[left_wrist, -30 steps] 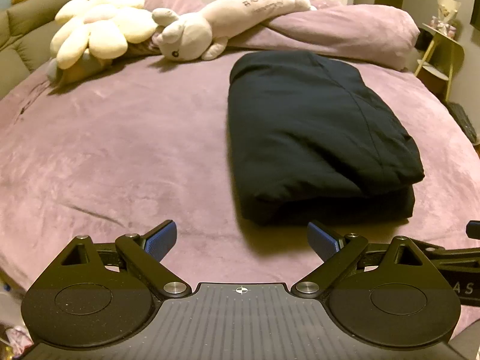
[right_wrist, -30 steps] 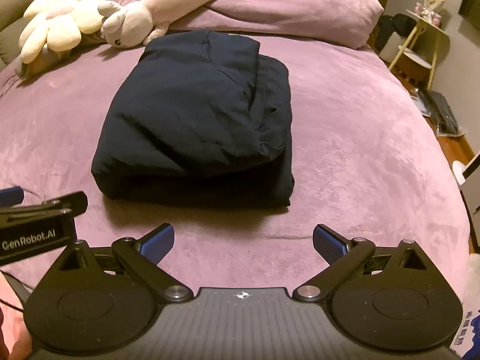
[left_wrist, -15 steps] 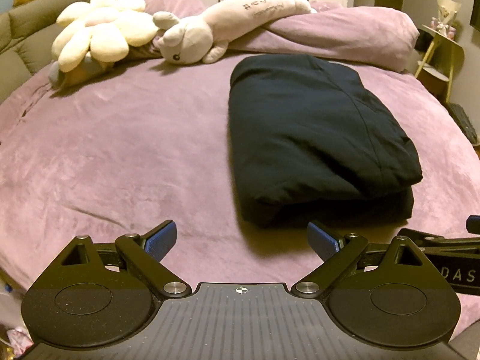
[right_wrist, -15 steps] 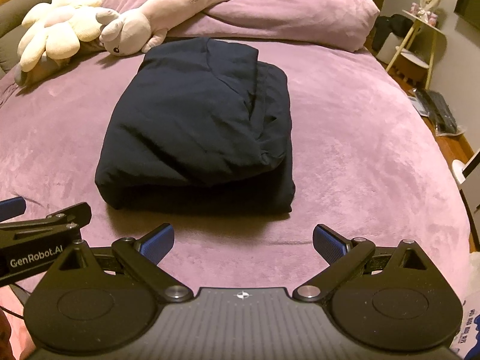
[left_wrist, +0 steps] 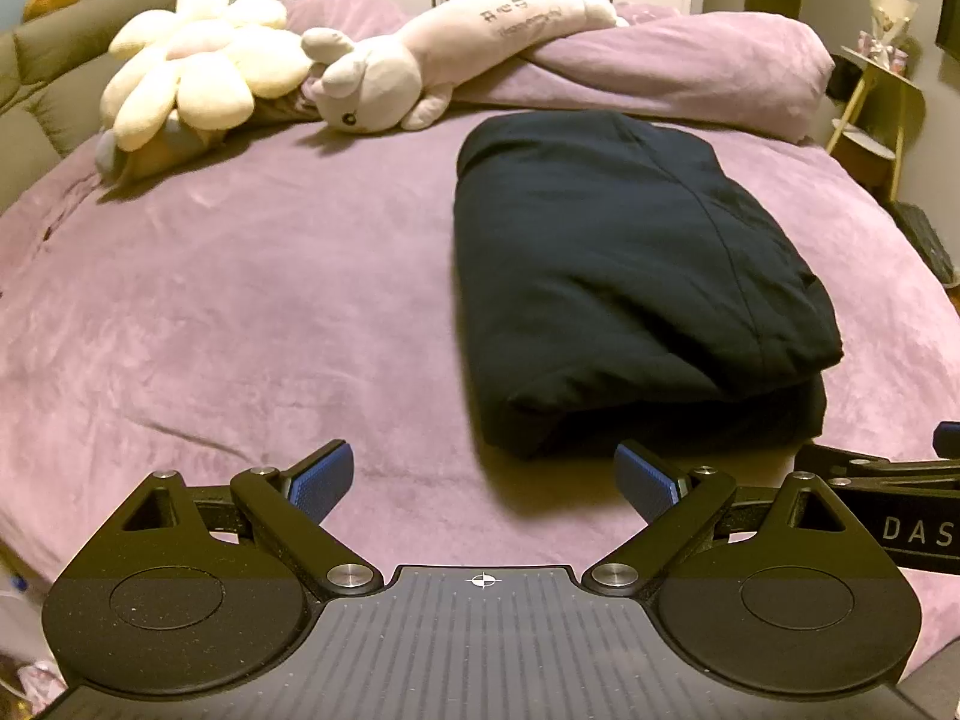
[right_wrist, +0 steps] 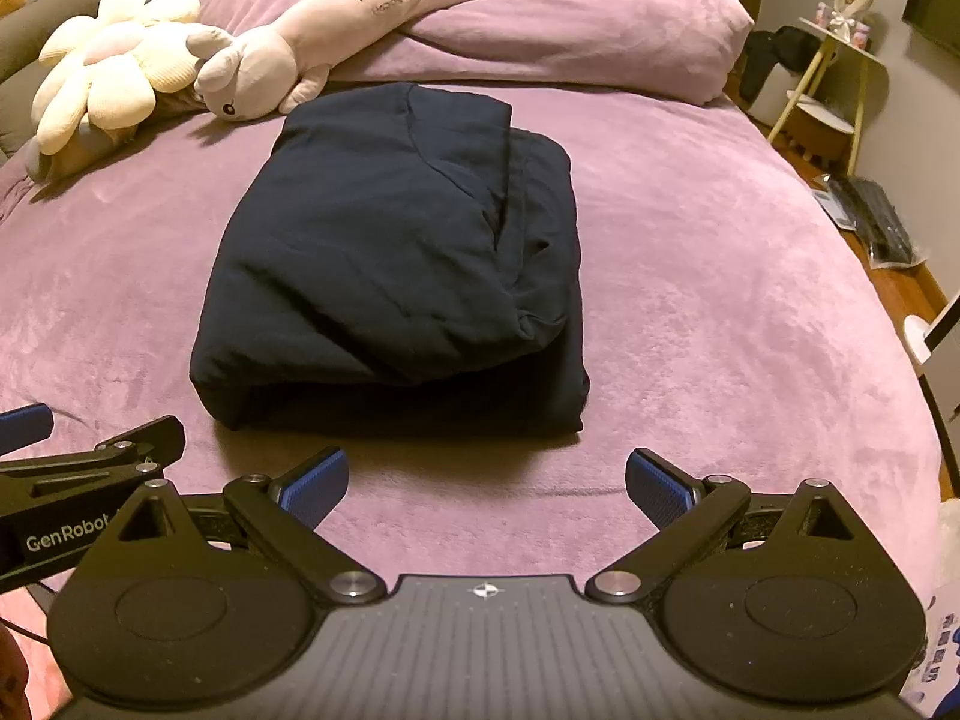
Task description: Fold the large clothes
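A dark navy garment (left_wrist: 624, 276) lies folded into a thick rectangle on the purple bed (left_wrist: 240, 312); it also shows in the right wrist view (right_wrist: 390, 264). My left gripper (left_wrist: 483, 483) is open and empty, just short of the garment's near left corner. My right gripper (right_wrist: 486, 489) is open and empty, a little back from the garment's near edge. Each gripper shows at the edge of the other's view.
A cream flower cushion (left_wrist: 192, 72) and a long white plush animal (left_wrist: 444, 54) lie at the head of the bed, with a rolled purple duvet (right_wrist: 570, 30) behind. A small side table (right_wrist: 834, 78) stands to the right, beyond the bed edge.
Both grippers have drawn back slightly from the folded garment and stay open. The garment has not moved.
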The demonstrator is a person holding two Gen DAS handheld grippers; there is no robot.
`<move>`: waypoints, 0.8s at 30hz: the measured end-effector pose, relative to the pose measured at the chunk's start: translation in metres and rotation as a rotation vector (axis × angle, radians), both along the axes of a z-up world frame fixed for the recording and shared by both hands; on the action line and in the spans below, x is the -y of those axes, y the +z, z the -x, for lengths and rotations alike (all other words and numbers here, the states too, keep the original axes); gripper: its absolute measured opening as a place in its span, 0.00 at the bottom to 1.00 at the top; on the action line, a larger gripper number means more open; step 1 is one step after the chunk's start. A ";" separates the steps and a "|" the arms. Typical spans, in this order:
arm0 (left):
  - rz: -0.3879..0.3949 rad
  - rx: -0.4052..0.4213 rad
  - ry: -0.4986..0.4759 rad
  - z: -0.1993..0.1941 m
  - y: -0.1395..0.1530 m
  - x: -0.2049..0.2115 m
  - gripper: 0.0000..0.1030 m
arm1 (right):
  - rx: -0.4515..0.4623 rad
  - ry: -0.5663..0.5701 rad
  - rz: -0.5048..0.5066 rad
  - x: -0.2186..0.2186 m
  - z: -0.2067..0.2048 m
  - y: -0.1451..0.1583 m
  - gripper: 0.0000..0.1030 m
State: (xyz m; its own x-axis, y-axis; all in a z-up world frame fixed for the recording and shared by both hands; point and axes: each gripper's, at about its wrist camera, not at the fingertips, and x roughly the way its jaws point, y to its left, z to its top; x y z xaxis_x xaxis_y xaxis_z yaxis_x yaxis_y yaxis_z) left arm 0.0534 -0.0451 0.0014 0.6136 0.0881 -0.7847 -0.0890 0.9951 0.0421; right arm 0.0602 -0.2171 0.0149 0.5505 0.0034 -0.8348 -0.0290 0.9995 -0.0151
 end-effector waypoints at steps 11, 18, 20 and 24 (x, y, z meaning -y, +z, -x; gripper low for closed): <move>-0.006 -0.002 -0.011 -0.001 0.000 0.003 0.94 | -0.001 -0.013 -0.017 0.001 -0.001 0.001 0.96; -0.005 -0.008 -0.012 -0.002 0.000 0.003 0.94 | -0.004 -0.015 -0.027 0.001 -0.002 0.001 0.96; -0.004 -0.007 -0.014 -0.002 0.000 0.002 0.94 | -0.004 -0.019 -0.029 0.001 -0.002 0.001 0.96; -0.004 -0.008 -0.016 -0.002 0.000 0.003 0.94 | -0.005 -0.021 -0.035 0.002 -0.002 0.001 0.96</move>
State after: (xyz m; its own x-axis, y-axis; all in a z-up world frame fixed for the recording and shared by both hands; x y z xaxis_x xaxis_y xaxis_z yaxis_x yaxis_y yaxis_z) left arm 0.0557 -0.0480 0.0010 0.6089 0.0813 -0.7890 -0.0727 0.9963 0.0466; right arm 0.0621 -0.2188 0.0157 0.5466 0.0212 -0.8372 -0.0080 0.9998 0.0201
